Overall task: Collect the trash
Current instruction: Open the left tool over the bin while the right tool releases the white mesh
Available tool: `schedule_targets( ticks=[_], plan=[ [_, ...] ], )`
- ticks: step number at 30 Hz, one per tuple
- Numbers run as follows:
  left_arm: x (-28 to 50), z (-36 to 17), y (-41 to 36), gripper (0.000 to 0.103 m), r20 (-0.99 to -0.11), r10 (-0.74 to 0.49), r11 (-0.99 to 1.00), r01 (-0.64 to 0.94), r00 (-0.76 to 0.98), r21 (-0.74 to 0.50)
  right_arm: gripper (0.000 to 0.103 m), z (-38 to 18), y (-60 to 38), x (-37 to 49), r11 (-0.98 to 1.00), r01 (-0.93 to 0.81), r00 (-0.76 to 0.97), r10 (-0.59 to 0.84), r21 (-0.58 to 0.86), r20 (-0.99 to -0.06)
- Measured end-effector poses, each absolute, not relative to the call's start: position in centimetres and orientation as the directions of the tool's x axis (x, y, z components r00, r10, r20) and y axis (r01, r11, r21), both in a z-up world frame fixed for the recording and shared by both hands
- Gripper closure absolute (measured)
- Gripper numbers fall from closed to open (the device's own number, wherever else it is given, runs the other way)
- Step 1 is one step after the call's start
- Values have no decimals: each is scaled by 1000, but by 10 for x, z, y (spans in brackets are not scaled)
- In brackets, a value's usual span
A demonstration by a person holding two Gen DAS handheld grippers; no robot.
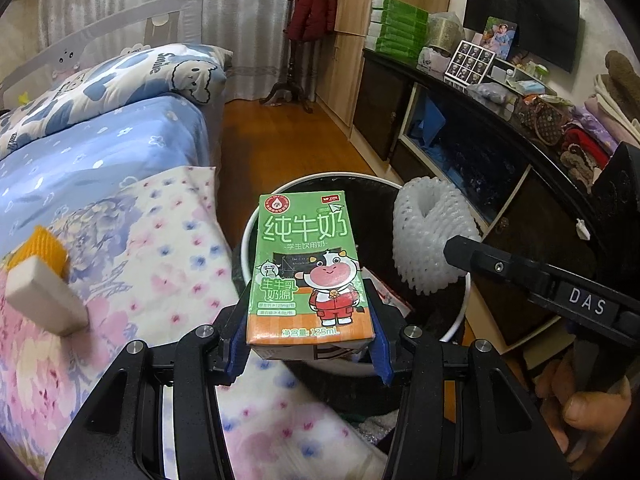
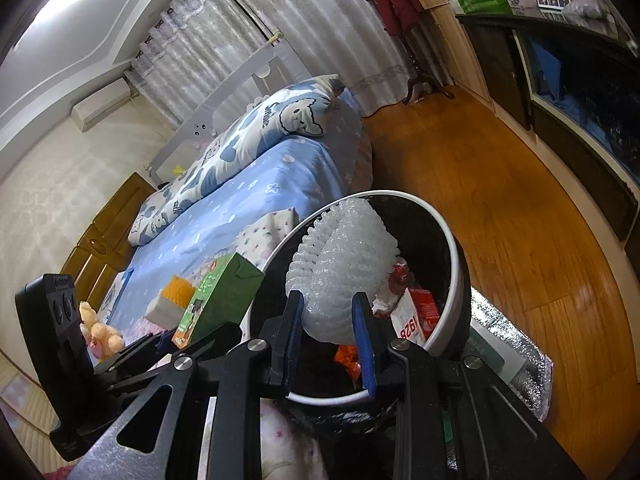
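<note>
My left gripper (image 1: 310, 332) is shut on a green milk carton (image 1: 308, 268) and holds it over the near rim of the round trash bin (image 1: 456, 320). My right gripper (image 2: 330, 320) is shut on a white foam fruit net (image 2: 344, 272) and holds it over the bin's opening (image 2: 452, 304). The net also shows in the left wrist view (image 1: 428, 236), and the carton in the right wrist view (image 2: 220, 300). The bin has a black liner and holds red and white wrappers (image 2: 416, 316).
A white block (image 1: 44, 300) with an orange foam net (image 1: 46, 250) lies on the floral blanket (image 1: 168, 264) of the bed to the left. A dark cabinet (image 1: 480, 152) runs along the right. Wood floor (image 2: 500, 208) lies beyond the bin. A silver foil bag (image 2: 516, 356) sits beside the bin.
</note>
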State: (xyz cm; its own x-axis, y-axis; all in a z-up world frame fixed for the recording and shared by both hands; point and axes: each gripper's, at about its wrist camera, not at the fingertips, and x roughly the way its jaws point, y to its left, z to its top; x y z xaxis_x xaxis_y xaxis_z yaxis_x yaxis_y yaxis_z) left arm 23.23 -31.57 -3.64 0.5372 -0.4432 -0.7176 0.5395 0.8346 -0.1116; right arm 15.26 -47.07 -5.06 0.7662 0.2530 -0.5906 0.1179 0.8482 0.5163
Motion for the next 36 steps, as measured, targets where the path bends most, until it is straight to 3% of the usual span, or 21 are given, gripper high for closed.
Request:
schedule_targets(
  ticks=[12,14,16,18,19,23,28,36],
  plan=[
    [244,-47,-327,55,-736,-473,812,565,485,-149,74,-59,-481,162,836,148,749,255,529,-612],
    [241,-46,-326,55,-732,-470,814,563,493,-144,68,-59,-484,162,827,157,749,258,541,-611],
    [240,-46,-324,50,-732,-472,814,562,491,-148,54,-58,-486,162,819,157,752,262,552,-604],
    [237,-45,-318,40,-728,-469,821,551,500,-151,51,-55,-487,160,819,160,760,253,551,-599],
    [236,-44,-315,39,-724,-471,823,547,504,-154,47,-54,-487,160,818,162,763,251,551,-596],
    [228,-40,-298,35,-713,-470,834,525,520,-167,45,-50,-484,155,816,164,769,247,555,-590],
    [214,-41,-266,29,-702,-449,860,480,553,-172,30,-47,-472,149,824,155,776,241,546,-583],
    [193,-57,-195,29,-712,-370,914,373,597,-162,27,-45,-431,140,868,100,763,247,486,-598]
  ],
)
